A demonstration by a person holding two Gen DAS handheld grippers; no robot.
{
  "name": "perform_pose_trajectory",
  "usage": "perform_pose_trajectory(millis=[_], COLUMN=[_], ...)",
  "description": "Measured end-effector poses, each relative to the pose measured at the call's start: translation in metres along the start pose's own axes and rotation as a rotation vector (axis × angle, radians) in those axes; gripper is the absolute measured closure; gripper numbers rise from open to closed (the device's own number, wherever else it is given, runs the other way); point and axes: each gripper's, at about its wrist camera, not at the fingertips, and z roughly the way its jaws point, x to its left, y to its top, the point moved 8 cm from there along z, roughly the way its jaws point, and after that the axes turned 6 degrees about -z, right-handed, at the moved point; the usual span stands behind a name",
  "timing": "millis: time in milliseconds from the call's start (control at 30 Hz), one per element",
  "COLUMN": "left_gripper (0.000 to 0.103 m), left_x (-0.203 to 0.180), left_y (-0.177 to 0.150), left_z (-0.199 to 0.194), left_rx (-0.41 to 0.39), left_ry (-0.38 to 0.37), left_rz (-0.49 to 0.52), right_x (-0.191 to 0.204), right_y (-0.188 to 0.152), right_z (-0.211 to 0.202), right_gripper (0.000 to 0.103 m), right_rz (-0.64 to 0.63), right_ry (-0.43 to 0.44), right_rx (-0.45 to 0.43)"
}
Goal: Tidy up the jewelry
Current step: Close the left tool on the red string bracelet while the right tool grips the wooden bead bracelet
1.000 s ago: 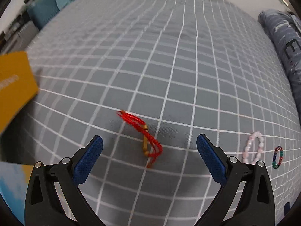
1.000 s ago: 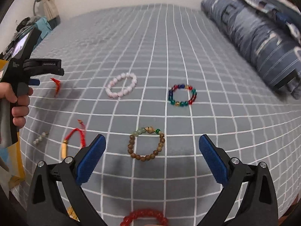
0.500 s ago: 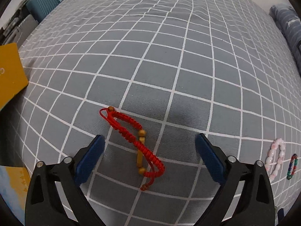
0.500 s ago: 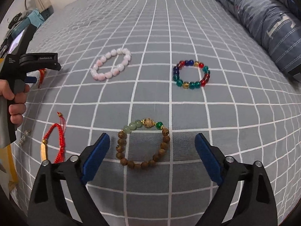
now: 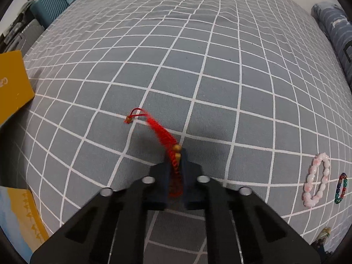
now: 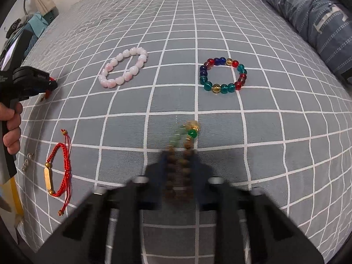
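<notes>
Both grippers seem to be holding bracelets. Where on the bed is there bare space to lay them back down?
Bare checked bedspread lies right of the right gripper, below the multicoloured glass-bead bracelet. More lies beyond the pink bead bracelet, towards the blue striped pillow. The left edge is crowded: a red cord bracelet with a gold tube and the left gripper.

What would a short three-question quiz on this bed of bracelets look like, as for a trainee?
1. True or false: the left gripper has its fingers closed on the red cord bracelet.
2. What does the right gripper hold? A) pink bead bracelet B) wooden bead bracelet C) multicolored glass bracelet
3. Fill in: the second red cord bracelet lies loose on the checked ____.

Key: 1 true; 2 B; 3 bedsheet.
</notes>
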Motion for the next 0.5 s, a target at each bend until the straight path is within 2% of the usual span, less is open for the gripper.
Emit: perform_pose_trajectory(millis=[500], left_gripper=[0.099], left_x=[0.001], left_y=[-0.006], left_z=[-0.018], left_rx=[-0.037], left_ry=[-0.019], left_rz=[0.005], right_x=[0.0], right_y=[0.002], right_z=[-0.011], right_gripper=[0.096], right_rz=[-0.003], right_ry=[-0.031], right_rx=[-0.041])
